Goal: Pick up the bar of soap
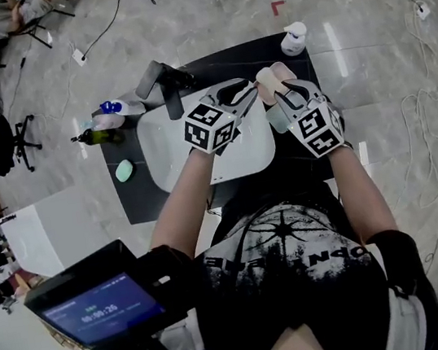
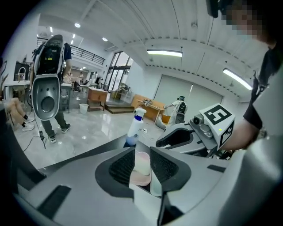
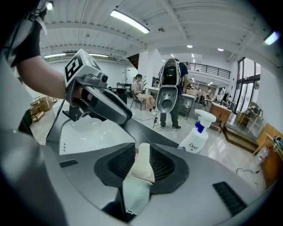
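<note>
Over the sink (image 1: 172,148), left tongs (image 2: 142,164) and right tongs (image 3: 142,158) clamp the bar of soap (image 1: 268,80), edge-up, lengthwise along them.

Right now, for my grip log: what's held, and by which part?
The pale soap bar, clamped by both left gripper and right gripper, seemingly at opposite ends.

At the basin's (image 1: 167,147) two o'clock, the right gripper (image 1: 284,99) partly covers the bar of soap (image 1: 271,79). The green lump (image 1: 124,170) at nine o'clock, perhaps a sponge, is too small to tell.
</note>
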A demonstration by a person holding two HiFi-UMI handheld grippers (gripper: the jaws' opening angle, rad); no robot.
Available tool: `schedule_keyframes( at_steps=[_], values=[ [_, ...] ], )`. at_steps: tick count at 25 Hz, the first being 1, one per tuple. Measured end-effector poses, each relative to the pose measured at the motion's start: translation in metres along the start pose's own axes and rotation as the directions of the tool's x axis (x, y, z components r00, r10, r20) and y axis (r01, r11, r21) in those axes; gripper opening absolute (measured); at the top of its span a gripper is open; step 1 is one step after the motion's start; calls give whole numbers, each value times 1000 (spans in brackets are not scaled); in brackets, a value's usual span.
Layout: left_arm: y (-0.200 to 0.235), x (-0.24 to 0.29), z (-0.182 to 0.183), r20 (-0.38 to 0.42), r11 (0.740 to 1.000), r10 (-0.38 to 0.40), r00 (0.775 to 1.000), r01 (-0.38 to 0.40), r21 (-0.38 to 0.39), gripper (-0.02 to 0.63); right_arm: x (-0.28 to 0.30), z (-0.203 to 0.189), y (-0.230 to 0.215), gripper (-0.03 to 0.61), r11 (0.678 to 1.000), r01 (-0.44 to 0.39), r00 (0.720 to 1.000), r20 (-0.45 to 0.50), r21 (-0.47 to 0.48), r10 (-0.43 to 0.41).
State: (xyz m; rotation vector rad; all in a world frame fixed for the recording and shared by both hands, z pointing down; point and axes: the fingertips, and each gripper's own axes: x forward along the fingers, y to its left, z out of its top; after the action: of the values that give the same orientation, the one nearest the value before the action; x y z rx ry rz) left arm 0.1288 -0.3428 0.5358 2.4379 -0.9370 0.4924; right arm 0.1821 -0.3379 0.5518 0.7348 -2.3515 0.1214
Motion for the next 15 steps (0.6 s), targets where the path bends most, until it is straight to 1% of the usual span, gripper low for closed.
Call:
schedule_keyframes(
  at_steps=[3, 6, 10, 12, 15],
  values=[
    [5, 17, -3, -49, 999, -47, 998, 45, -29, 129, 15, -9, -2, 133, 1000, -6, 999, -38, 4, 6],
    [13, 34, -5, -105, 993, -97, 990, 89, -75, 169, 32, -15, -5, 162, 1000, -12, 997, -79, 8, 13],
    [28, 57, -15, -163, 988, -115, 980, 96, -119, 170, 53, -27, -4, 214, 1000, -28, 991, -132, 11, 29],
    [31, 66, -22, -193, 983, -134, 972, 106, -146, 178, 60, -32, -4, 227, 1000, -28, 988, -154, 13, 29],
    [33, 77, -29, -231, 974, -168, 958, 126, -187, 209, 70, -39, -7, 239, 999, -25, 982, -188, 24, 29]
  ],
)
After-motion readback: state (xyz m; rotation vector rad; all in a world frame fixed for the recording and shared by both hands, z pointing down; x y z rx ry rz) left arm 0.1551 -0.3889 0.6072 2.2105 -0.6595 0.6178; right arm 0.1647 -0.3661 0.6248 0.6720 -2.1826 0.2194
